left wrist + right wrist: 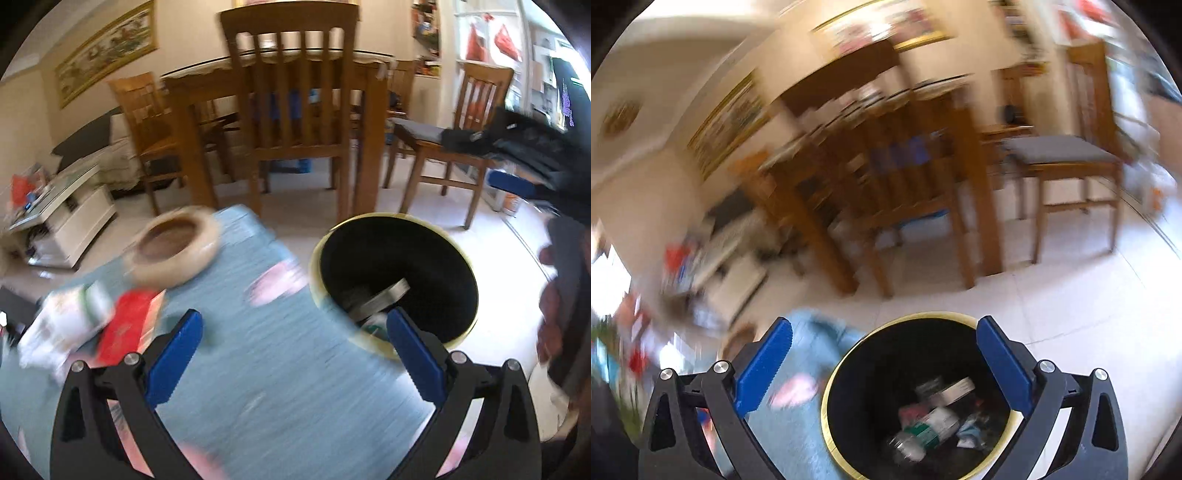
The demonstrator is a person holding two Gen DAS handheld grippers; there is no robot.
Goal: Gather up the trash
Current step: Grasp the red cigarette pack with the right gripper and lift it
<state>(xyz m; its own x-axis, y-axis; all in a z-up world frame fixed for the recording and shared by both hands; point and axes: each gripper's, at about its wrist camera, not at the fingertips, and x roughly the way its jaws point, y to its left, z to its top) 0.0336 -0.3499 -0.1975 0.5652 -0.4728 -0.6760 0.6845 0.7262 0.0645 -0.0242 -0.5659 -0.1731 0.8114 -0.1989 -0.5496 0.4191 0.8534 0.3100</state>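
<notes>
Black bin (919, 402) with yellow rim, lower centre of right wrist view, beside blue tablecloth (266, 369); inside: plastic bottle (923, 428) with green-white label, grey box, crumpled wrappers; writing too blurred to read; left gripper (295, 354) and right gripper (884, 362) both spread wide, nothing held; red packet (129, 325), wooden bowl (173, 247) at left on cloth.

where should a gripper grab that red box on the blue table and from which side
Judging from the blurred left wrist view, grip the red box across its narrow width, on the two long edges, coming from above. It seems to lie flat on the blue tablecloth, and the white packet crowds its left side, so a sideways approach looks blocked.
</notes>
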